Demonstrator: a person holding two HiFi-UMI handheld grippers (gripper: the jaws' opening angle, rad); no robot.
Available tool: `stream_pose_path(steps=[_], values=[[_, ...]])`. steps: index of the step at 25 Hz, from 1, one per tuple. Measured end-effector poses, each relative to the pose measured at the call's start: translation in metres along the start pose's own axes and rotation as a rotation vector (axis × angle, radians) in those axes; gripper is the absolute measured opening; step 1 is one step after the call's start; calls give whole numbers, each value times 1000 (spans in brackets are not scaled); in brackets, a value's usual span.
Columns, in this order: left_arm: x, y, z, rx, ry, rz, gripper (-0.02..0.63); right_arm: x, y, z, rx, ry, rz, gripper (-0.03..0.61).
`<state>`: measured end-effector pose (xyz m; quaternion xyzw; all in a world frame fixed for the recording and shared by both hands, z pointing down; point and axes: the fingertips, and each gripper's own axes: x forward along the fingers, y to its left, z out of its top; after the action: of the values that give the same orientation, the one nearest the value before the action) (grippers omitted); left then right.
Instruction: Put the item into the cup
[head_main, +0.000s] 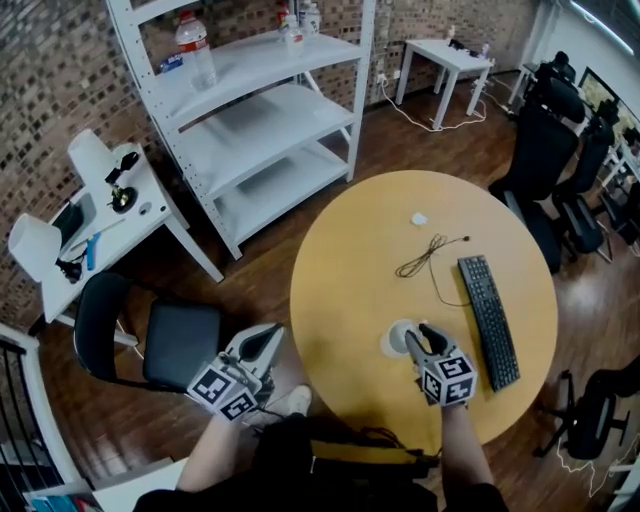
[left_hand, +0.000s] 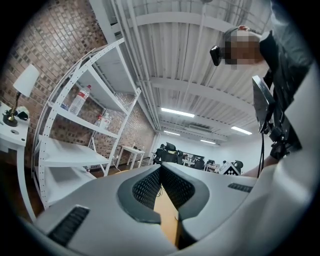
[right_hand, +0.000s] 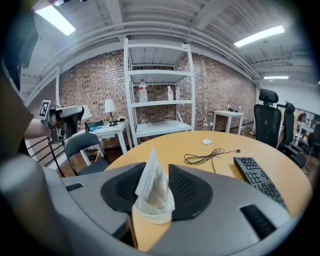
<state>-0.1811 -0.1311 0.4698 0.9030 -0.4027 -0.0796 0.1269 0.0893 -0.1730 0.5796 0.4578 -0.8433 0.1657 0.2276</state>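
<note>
A white paper cup (head_main: 394, 341) stands on the round wooden table (head_main: 350, 250) near its front edge. In the right gripper view the cup (right_hand: 152, 212) holds a folded white tissue (right_hand: 151, 182) that sticks up out of it. My right gripper (head_main: 418, 336) is over the cup, and its jaws (right_hand: 156, 169) stand open on either side of the tissue, with a small gap at the pads. My left gripper (head_main: 266, 340) hangs off the table's left edge, above the floor. Its jaws (left_hand: 161, 170) are shut, the tips meeting with nothing between them.
A black keyboard (head_main: 488, 320) lies right of the cup, with a black cable (head_main: 430, 255) and a small white object (head_main: 419, 219) farther back. A black chair (head_main: 150, 340) stands left of the table, and white shelves (head_main: 260, 110) stand behind it. Office chairs (head_main: 545, 150) are at the right.
</note>
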Motion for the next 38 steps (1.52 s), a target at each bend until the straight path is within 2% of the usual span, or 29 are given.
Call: stream_pose_path(steps=[2,11,15,18,21,25,30,32,38], values=[[-2,3,-1,-4,1,3,-5,1,0,2,61,-27,13,189],[15,-3,-2,8,13,-58,-5,-49,-18,38,132,-251,-60,189],[36,-12,0,24,15,-118,-5,-94,-33,45,126,-385,-128,189],[57,-29,1,44,21,-172,-5,-137,-51,41,134,-472,-217,189],[76,-49,1,58,28,-215,-5,-182,-69,28,170,-536,-312,152],[99,-70,-1,65,35,-259,-5,-227,-84,11,191,-574,-412,130],[116,-87,0,27,26,-285,-5,-251,-93,-7,206,-588,-484,79],[118,-91,0,30,27,-292,-5,-254,-93,-9,200,-587,-497,11],[114,-92,3,33,28,-286,-5,-249,-91,-7,197,-577,-470,9]])
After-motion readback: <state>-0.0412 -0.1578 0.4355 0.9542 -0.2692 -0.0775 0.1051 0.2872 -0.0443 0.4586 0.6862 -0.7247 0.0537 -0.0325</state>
